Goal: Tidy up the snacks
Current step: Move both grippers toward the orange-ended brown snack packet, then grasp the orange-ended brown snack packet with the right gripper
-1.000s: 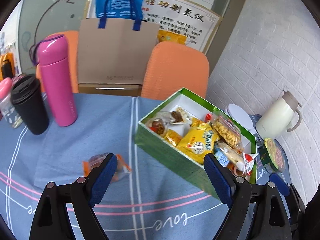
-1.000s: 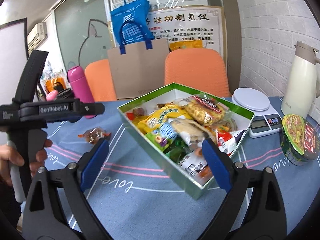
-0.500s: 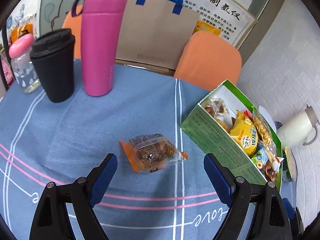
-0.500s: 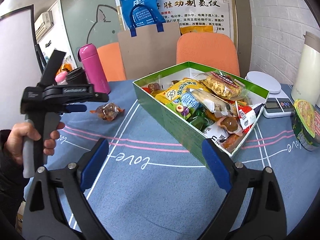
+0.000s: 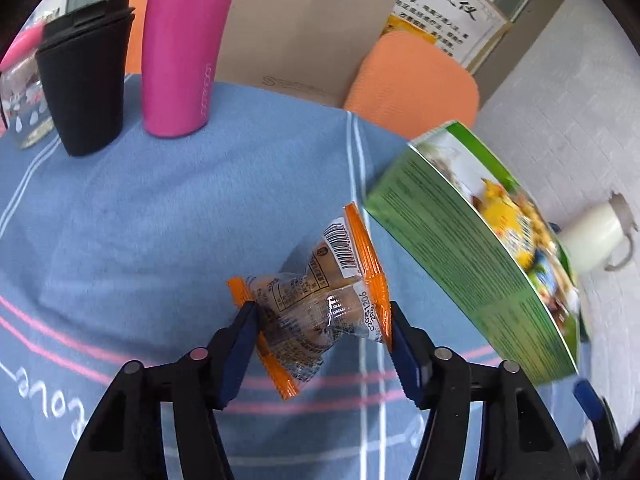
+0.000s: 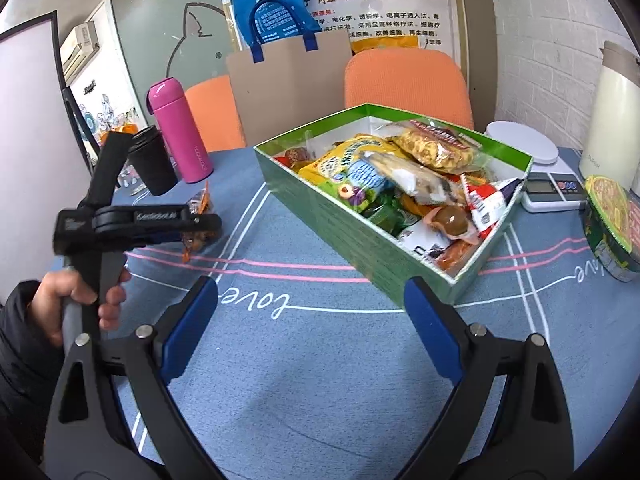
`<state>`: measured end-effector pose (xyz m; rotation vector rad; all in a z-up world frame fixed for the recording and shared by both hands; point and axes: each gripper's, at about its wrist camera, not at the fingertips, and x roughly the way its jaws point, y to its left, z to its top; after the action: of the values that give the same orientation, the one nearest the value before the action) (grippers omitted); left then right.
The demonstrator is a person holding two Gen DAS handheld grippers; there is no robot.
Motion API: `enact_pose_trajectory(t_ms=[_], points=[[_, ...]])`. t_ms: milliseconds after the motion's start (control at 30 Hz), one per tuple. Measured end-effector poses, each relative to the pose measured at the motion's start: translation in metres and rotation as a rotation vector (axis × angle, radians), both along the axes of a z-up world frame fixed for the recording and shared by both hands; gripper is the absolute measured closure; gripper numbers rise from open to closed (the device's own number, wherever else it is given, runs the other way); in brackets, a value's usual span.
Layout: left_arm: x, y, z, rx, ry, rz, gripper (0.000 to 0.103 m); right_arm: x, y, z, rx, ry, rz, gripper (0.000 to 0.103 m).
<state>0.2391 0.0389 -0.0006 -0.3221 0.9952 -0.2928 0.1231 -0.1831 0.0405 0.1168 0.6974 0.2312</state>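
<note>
On the blue tablecloth (image 6: 320, 380), left gripper (image 5: 322, 330) pinching an orange-edged snack packet (image 5: 320, 300) just beside the green snack box (image 6: 384, 248), right gripper (image 6: 312, 320) spread wide, holding nothing, above bare cloth.

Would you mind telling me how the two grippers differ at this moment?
The left gripper has its pads closed on the orange-edged snack packet; the right gripper holds nothing. The left's jaws are narrowed, the right's spread wide. Both have blue pads and sit over the blue tablecloth.
</note>
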Motion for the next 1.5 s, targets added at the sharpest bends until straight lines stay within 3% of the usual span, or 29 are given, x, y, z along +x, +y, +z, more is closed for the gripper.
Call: enact_pose_trajectory(t_ms=[167, 200, 233, 333, 467, 633, 733, 833, 967, 1133, 1200, 1300, 1367, 1500], points=[[-0.058, -0.010, 0.001, -0.032, -0.024, -0.104, 0.040, 0.004, 0.009, -0.009, 0.010, 0.028, 0.021, 0.009], [-0.070, -0.013, 0.002, -0.028, -0.027, -0.126, 0.038, 0.005, 0.010, -0.011, 0.011, 0.033, 0.021, 0.009], [-0.078, -0.015, 0.003, -0.017, -0.033, -0.139, 0.030, 0.005, 0.011, -0.012, 0.012, 0.037, 0.022, 0.009], [-0.100, -0.015, 0.007, 0.006, -0.023, -0.145, 0.028, 0.005, 0.012, -0.012, 0.015, 0.038, 0.026, 0.009], [-0.123, 0.003, 0.013, -0.096, -0.029, -0.129, 0.027, 0.007, 0.014, -0.012, 0.021, 0.037, 0.027, 0.009], [-0.137, 0.025, 0.024, -0.144, -0.048, -0.067, 0.022, 0.009, 0.021, -0.014, 0.019, 0.049, 0.053, 0.009], [-0.141, 0.038, 0.023, -0.171, -0.065, -0.044, 0.022, 0.002, 0.028, -0.012, 0.043, 0.062, 0.121, 0.011], [-0.141, 0.053, 0.015, -0.257, -0.039, -0.041, 0.022, -0.012, 0.043, -0.008, 0.073, 0.068, 0.232, 0.014], [-0.136, 0.064, 0.005, -0.375, 0.004, -0.019, 0.022, -0.020, 0.073, -0.004, 0.058, 0.062, 0.356, 0.029], [-0.134, 0.061, 0.002, -0.382, 0.014, -0.016, 0.022, -0.012, 0.099, -0.016, 0.030, 0.092, 0.409, 0.042], [-0.132, 0.061, 0.000, -0.391, 0.020, -0.018, 0.022, -0.006, 0.101, -0.024, 0.030, 0.110, 0.421, 0.061], [-0.129, 0.061, -0.002, -0.396, 0.027, -0.022, 0.022, 0.001, 0.094, -0.041, -0.001, 0.166, 0.380, 0.075], [-0.126, 0.058, -0.005, -0.401, 0.035, -0.031, 0.022, 0.002, 0.087, -0.049, 0.003, 0.198, 0.363, 0.080], [-0.119, 0.050, -0.008, -0.412, 0.054, -0.054, 0.022, 0.000, 0.077, -0.050, 0.013, 0.203, 0.342, 0.080]])
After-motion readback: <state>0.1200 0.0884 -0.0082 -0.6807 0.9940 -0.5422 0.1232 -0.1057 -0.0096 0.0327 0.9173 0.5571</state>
